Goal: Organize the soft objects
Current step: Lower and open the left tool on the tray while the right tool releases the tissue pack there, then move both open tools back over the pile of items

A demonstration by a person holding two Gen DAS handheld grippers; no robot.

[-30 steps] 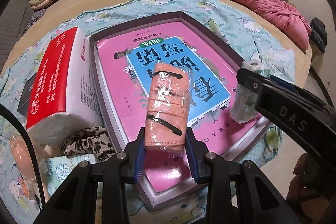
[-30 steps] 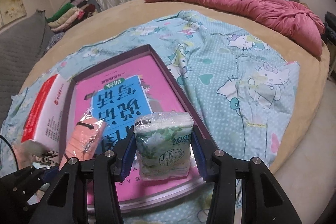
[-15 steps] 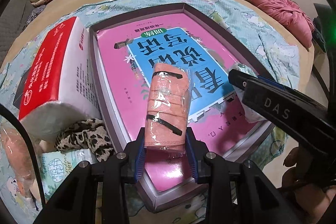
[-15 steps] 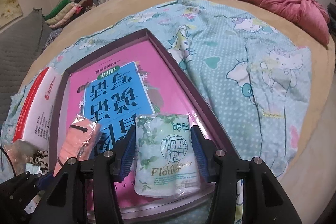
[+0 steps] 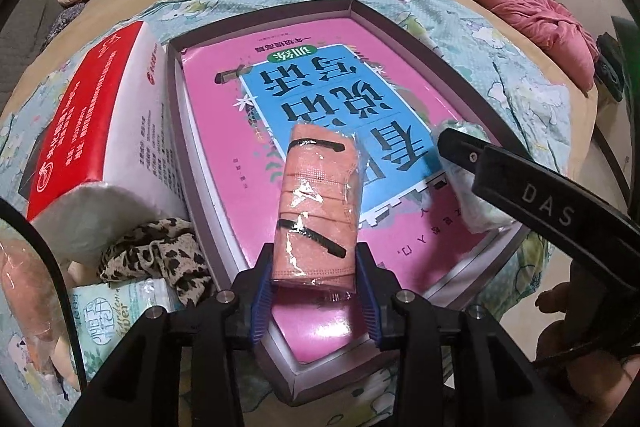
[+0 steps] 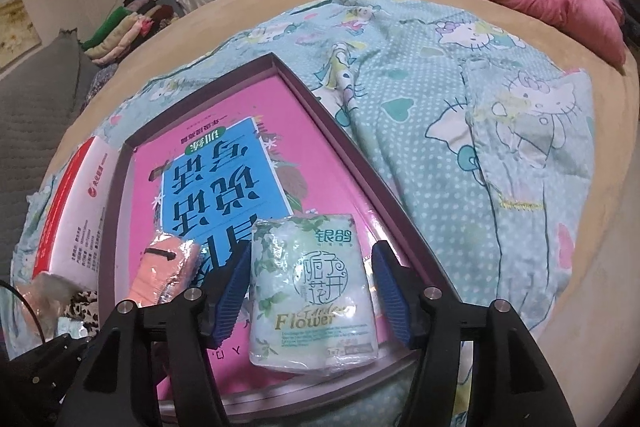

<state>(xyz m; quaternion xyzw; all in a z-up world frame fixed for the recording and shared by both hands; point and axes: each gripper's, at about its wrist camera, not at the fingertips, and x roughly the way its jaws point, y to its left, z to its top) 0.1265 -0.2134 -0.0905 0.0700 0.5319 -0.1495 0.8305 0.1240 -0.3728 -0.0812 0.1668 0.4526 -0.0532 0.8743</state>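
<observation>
When backing away from the tissue pack (image 6: 312,307), lying flat in the near right corner of the box (image 6: 341,147), pull the right gripper (image 6: 311,267) straight back, spread wide, touching nothing. Then lower the left gripper (image 5: 314,267), tilted down, pinching the pink mask pack (image 5: 316,195) over the box's near edge.

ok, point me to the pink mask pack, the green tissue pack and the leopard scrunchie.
pink mask pack (image 5: 316,203), left wrist view, middle of the wrapper.
green tissue pack (image 6: 312,291), right wrist view, printed front face.
leopard scrunchie (image 5: 160,251), left wrist view, middle of the bunched fabric.
</observation>
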